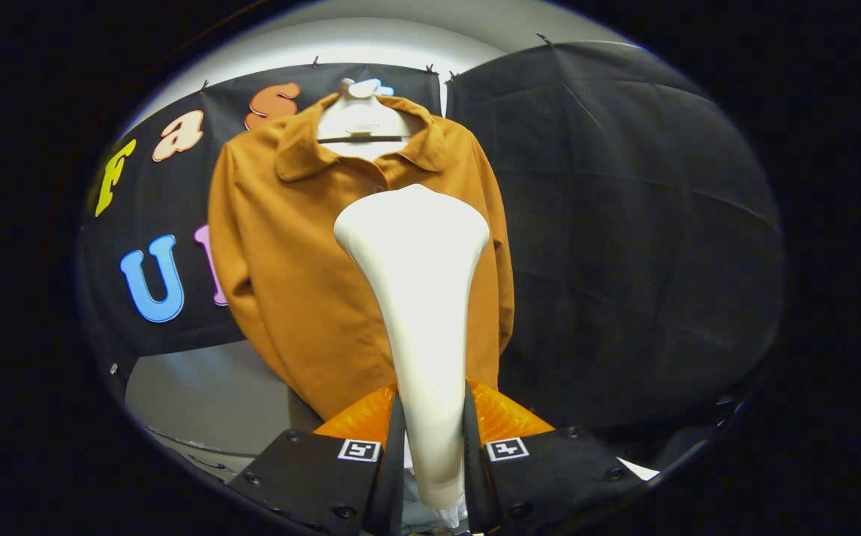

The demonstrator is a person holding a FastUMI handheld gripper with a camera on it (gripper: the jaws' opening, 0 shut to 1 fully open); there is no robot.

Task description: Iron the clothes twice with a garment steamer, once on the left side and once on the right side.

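Observation:
A brown collared shirt [296, 268] hangs on a white hanger form [362, 119] against the booth's black wall. A white garment steamer [423, 298] stands upright between my fingers, its handle clamped from both sides and its wide head [411, 223] raised in front of the shirt's middle, slightly right of the button line. My gripper [431, 417] is shut on the steamer's handle. The steamer hides the shirt's centre strip. I cannot tell whether the head touches the cloth.
Black cloth [623, 238] covers the wall to the right of the shirt. A pale wall or floor patch [199, 402] shows below the cloth at the lower left. A white sheet corner [638, 469] lies beside the right finger.

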